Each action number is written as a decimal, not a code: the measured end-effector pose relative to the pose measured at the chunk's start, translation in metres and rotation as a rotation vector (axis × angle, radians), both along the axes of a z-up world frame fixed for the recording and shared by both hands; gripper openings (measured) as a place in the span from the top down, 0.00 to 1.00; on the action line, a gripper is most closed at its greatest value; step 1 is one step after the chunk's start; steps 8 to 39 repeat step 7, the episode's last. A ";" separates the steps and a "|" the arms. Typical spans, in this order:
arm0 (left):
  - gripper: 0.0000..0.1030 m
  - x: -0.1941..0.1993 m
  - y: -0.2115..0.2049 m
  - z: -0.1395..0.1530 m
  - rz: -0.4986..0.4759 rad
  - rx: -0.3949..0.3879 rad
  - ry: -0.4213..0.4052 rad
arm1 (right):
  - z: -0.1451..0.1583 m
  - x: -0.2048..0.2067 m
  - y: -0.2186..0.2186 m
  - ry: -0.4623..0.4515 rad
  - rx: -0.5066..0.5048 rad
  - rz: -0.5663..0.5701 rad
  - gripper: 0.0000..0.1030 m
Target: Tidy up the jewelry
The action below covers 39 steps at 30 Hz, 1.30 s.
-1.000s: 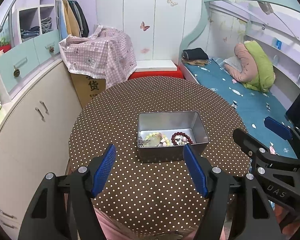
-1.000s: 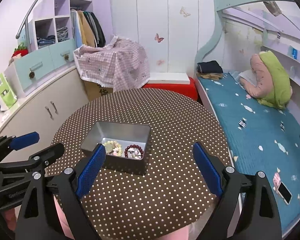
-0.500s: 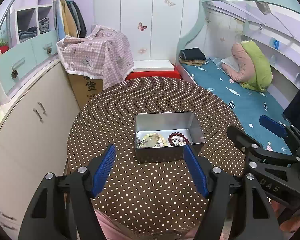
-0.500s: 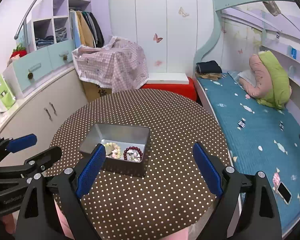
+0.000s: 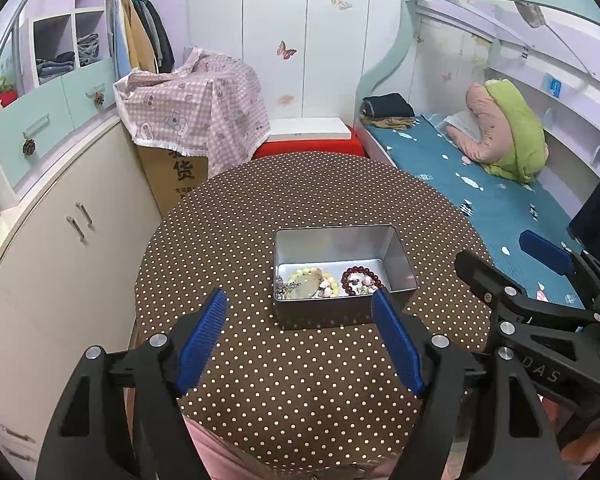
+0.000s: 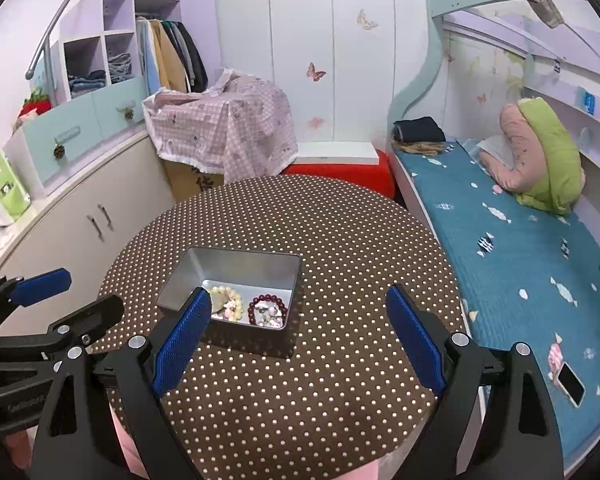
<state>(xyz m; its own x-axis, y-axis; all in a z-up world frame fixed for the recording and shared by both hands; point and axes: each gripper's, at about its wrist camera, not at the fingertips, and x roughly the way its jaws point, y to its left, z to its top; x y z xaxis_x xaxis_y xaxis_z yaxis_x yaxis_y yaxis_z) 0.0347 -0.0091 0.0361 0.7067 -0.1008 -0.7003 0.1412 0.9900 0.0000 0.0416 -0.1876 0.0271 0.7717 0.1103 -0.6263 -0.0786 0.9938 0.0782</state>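
A silver metal tin (image 5: pixel 400 258) (image 6: pixel 296 280) stands open on the round brown polka-dot table (image 5: pixel 300 360) (image 6: pixel 320 380). Inside lie a dark red bead bracelet (image 5: pixel 360 274) (image 6: pixel 269 305), a pale yellow-green bead bracelet (image 5: pixel 308 280) (image 6: pixel 228 300) and small mixed pieces. My left gripper (image 5: pixel 300 312) is open and empty, held above the table's near side, just short of the tin. My right gripper (image 6: pixel 298 308) is open and empty, to the right of the tin. Each gripper shows at the edge of the other's view.
A cabinet with drawers (image 5: pixel 60 220) runs along the left. A cardboard box under a pink checked cloth (image 5: pixel 196 120) and a red stool (image 5: pixel 308 146) stand behind the table. A bed with a blue sheet (image 6: pixel 520 260) is at the right, a phone (image 6: pixel 571 383) on it.
Both grippers have drawn back and up a little from the tin, so the table looks smaller. Both stay open and empty. The jewelry in the tin has not moved.
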 end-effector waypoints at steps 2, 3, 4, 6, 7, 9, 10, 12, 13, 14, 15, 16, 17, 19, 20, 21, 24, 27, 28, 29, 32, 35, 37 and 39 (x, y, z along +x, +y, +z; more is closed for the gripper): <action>0.30 0.000 0.000 0.000 0.000 0.001 0.000 | 0.000 0.001 0.000 0.001 0.000 0.000 0.16; 0.30 0.000 0.000 0.000 -0.001 0.004 -0.002 | 0.000 0.000 0.000 0.001 0.000 0.001 0.16; 0.30 0.001 0.001 0.000 -0.002 0.004 -0.001 | 0.000 0.001 0.000 0.001 0.000 0.000 0.16; 0.30 0.002 0.002 0.000 0.001 0.004 0.002 | 0.000 0.001 -0.001 0.002 0.001 0.000 0.16; 0.30 0.002 0.002 0.000 0.005 0.006 0.002 | 0.000 0.001 0.000 0.003 0.001 0.001 0.16; 0.30 0.002 0.002 0.000 0.005 0.006 0.002 | 0.000 0.001 0.000 0.003 0.001 0.001 0.16; 0.30 0.002 0.002 0.000 0.005 0.006 0.002 | 0.000 0.001 0.000 0.003 0.001 0.001 0.16; 0.30 0.002 0.002 0.000 0.005 0.006 0.002 | 0.000 0.001 0.000 0.003 0.001 0.001 0.16; 0.30 0.002 0.002 0.000 0.005 0.006 0.002 | 0.000 0.001 0.000 0.003 0.001 0.001 0.16; 0.30 0.002 0.002 0.000 0.005 0.006 0.002 | 0.000 0.001 0.000 0.003 0.001 0.001 0.16; 0.30 0.002 0.002 0.000 0.005 0.006 0.002 | 0.000 0.001 0.000 0.003 0.001 0.001 0.16; 0.30 0.002 0.002 0.000 0.005 0.006 0.002 | 0.000 0.001 0.000 0.003 0.001 0.001 0.16; 0.30 0.002 0.002 0.000 0.005 0.006 0.002 | 0.000 0.001 0.000 0.003 0.001 0.001 0.16; 0.30 0.002 0.002 0.000 0.005 0.006 0.002 | 0.000 0.001 0.000 0.003 0.001 0.001 0.16; 0.30 0.002 0.002 0.000 0.005 0.006 0.002 | 0.000 0.001 0.000 0.003 0.001 0.001 0.16; 0.30 0.002 0.002 0.000 0.005 0.006 0.002 | 0.000 0.001 0.000 0.003 0.001 0.001 0.16; 0.30 0.002 0.002 0.000 0.005 0.006 0.002 | 0.000 0.001 0.000 0.003 0.001 0.001 0.16; 0.30 0.002 0.002 0.000 0.005 0.006 0.002 | 0.000 0.001 0.000 0.003 0.001 0.001 0.16; 0.30 0.002 0.002 0.000 0.005 0.006 0.002 | 0.000 0.001 0.000 0.003 0.001 0.001 0.16; 0.30 0.002 0.002 0.000 0.005 0.006 0.002 | 0.000 0.001 0.000 0.003 0.001 0.001 0.16; 0.30 0.002 0.002 0.000 0.005 0.006 0.002 | 0.000 0.001 0.000 0.003 0.001 0.001 0.16; 0.30 0.002 0.002 0.000 0.005 0.006 0.002 | 0.000 0.001 0.000 0.003 0.001 0.001 0.16; 0.30 0.002 0.002 0.000 0.005 0.006 0.002 | 0.000 0.001 0.000 0.003 0.001 0.001 0.16; 0.30 0.002 0.002 0.000 0.005 0.006 0.002 | 0.000 0.001 0.000 0.003 0.001 0.001 0.16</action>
